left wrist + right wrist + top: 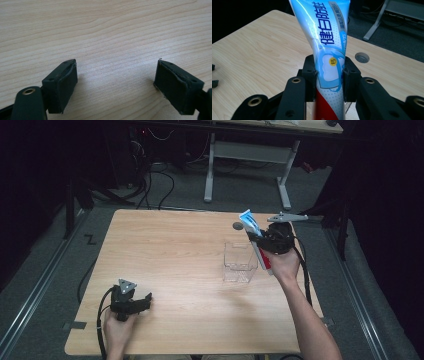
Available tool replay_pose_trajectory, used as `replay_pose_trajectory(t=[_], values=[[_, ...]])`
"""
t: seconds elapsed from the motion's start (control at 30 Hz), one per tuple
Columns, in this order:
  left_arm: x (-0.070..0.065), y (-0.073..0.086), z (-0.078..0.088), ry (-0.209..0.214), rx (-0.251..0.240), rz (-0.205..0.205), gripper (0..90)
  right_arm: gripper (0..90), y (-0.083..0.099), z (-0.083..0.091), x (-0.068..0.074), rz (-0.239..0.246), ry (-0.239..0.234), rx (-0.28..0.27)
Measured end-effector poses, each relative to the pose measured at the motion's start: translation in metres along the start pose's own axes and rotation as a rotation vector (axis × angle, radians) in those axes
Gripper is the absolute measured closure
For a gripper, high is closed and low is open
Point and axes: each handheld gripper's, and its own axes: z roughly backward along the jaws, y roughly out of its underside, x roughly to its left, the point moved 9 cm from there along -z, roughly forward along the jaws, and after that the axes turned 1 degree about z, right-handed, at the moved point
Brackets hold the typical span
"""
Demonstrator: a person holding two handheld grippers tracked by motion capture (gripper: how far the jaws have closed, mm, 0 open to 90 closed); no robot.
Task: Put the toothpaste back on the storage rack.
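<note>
A blue, white and red toothpaste tube [256,239] is held above the table at the right, tilted, its flat blue end up and its red end down. My right gripper [262,240] is shut on its middle; in the right gripper view the two pads press on the tube [329,62] from both sides. A clear plastic box [239,263] stands on the wooden table [175,270] just left of and below the tube. My left gripper [146,301] rests near the table's front left, jaws wide apart over bare wood [116,77], nothing between them.
A round grey cable hole [237,225] sits in the table behind the box. Beyond the table stands a white desk frame [247,155] with cables on the grey floor. Dark surroundings lie on both sides.
</note>
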Motion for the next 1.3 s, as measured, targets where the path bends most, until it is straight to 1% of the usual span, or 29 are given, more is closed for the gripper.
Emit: replay_pose_trajectory(t=[0.13, 0.23, 0.37, 0.47, 0.57, 0.63, 0.7, 0.93, 1.03, 1.2, 1.3], values=[[0.000, 0.000, 0.000, 0.000, 0.000, 0.000, 18.5, 69.5, -0.006, -0.007, -0.001, -0.005, -0.003, 0.004], [0.000, 0.000, 0.000, 0.000, -0.001, 0.000, 18.5, 69.5, -0.010, -0.011, -0.002, 0.001, 0.011, 0.007], [0.000, 0.000, 0.000, -0.001, -0.001, 0.002, 18.5, 69.6, -0.014, -0.016, -0.002, -0.005, 0.016, 0.008], [0.000, 0.000, 0.000, -0.001, -0.002, 0.003, 18.6, 69.6, -0.016, -0.021, -0.003, 0.003, 0.025, 0.014], [0.000, 0.000, 0.000, -0.001, -0.002, 0.003, 18.6, 69.5, -0.018, -0.027, -0.004, -0.003, 0.029, 0.013], [0.000, 0.000, 0.000, -0.001, -0.002, 0.003, 18.6, 69.5, -0.018, -0.030, -0.004, -0.019, 0.024, 0.010], [0.000, 0.000, 0.000, -0.002, -0.001, 0.003, 18.6, 69.5, -0.018, -0.033, -0.004, -0.025, 0.022, 0.005], [0.000, 0.000, 0.000, -0.002, -0.001, 0.003, 18.6, 69.3, -0.019, -0.043, -0.002, -0.022, 0.028, -0.004], [0.000, 0.000, 0.000, -0.002, -0.001, 0.003, 18.6, 69.2, -0.019, -0.047, 0.000, -0.014, 0.031, -0.001], [0.000, 0.000, 0.000, -0.002, -0.001, 0.003, 18.6, 69.1, -0.017, -0.056, 0.001, -0.017, 0.032, 0.008], [0.000, 0.000, 0.000, -0.002, -0.001, 0.003, 18.6, 69.0, -0.016, -0.058, 0.002, -0.015, 0.031, 0.012]])
